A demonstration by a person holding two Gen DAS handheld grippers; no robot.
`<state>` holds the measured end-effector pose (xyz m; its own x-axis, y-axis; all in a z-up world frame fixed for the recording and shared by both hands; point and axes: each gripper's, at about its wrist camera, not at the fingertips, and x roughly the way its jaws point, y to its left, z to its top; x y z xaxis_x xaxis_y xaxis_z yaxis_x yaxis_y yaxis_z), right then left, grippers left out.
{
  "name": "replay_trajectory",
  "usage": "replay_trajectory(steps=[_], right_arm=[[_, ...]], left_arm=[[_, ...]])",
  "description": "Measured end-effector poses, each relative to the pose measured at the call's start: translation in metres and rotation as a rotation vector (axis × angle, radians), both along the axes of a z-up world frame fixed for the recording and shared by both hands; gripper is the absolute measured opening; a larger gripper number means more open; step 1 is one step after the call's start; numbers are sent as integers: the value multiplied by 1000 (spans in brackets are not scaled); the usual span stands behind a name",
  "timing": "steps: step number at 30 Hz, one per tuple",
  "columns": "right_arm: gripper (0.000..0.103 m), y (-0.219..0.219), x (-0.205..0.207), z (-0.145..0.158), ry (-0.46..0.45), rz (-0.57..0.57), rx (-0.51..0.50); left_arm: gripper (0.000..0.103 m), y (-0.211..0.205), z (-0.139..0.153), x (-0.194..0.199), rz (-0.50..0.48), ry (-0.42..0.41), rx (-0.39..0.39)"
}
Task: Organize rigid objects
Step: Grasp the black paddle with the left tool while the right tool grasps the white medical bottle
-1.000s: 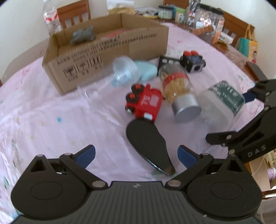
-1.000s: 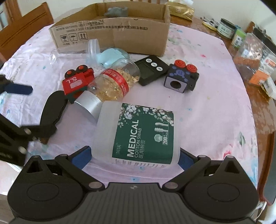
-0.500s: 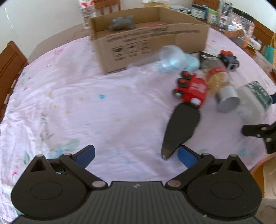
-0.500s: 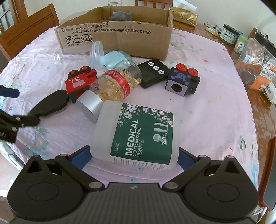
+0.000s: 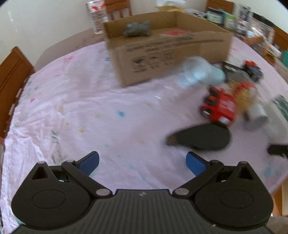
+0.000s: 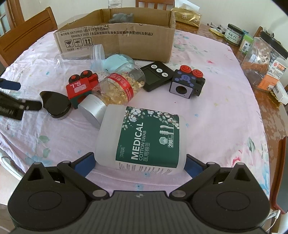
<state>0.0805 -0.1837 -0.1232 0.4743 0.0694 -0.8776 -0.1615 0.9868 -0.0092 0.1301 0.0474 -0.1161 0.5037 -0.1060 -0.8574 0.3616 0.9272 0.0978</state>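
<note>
Left gripper (image 5: 142,161): spread wide, holding nothing, above bare pink tablecloth (image 5: 86,115).
Right gripper (image 6: 139,162): fingers flank the medical cotton swab jar (image 6: 142,137), lying on its side; whether they pinch it is unclear.
Right view only: black timer (image 6: 156,75), purple button cube (image 6: 187,81), sharp labels.
Left view only: blurred; black shoehorn-like paddle (image 5: 201,137) at 3 o'clock.
Cardboard box (image 6: 117,34): 12 o'clock, grey toy (image 6: 121,17) inside.

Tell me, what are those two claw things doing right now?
Left tool open, empty, above bare cloth. Right tool open around the cotton swab jar, not clamped yet. Silver-capped capsule bottle touches the jar's far end; cardboard box waits beyond.
</note>
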Motion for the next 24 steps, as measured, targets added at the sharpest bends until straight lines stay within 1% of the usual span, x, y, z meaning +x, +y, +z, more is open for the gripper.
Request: replay_trajectory(steps=[3, 4, 7, 9, 15, 18, 21, 24], right_arm=[[103, -1, -2, 0, -11, 2, 1], [103, 0, -2, 0, -14, 2, 2], [103, 0, -4, 0, -20, 4, 3], [103, -1, -4, 0, -23, 10, 4], [103, -2, -6, -1, -35, 33, 7], [103, -3, -8, -1, -43, 40, 9], [103, -3, -7, -1, -46, 45, 9], [103, -3, -8, -1, -49, 46, 10]], left_arm=[[102, -10, -2, -14, -46, 33, -39], [102, -13, -3, -18, -51, 31, -53], [103, -24, -5, -22, -32, 29, -90], [103, -29, -7, -21, -6, 7, -99], [103, -40, -10, -11, 47, -26, -110], [103, -48, -11, -9, 58, -39, -110], [101, -54, -8, -9, 77, -28, -102], [101, -59, -9, -9, 83, -35, -94]])
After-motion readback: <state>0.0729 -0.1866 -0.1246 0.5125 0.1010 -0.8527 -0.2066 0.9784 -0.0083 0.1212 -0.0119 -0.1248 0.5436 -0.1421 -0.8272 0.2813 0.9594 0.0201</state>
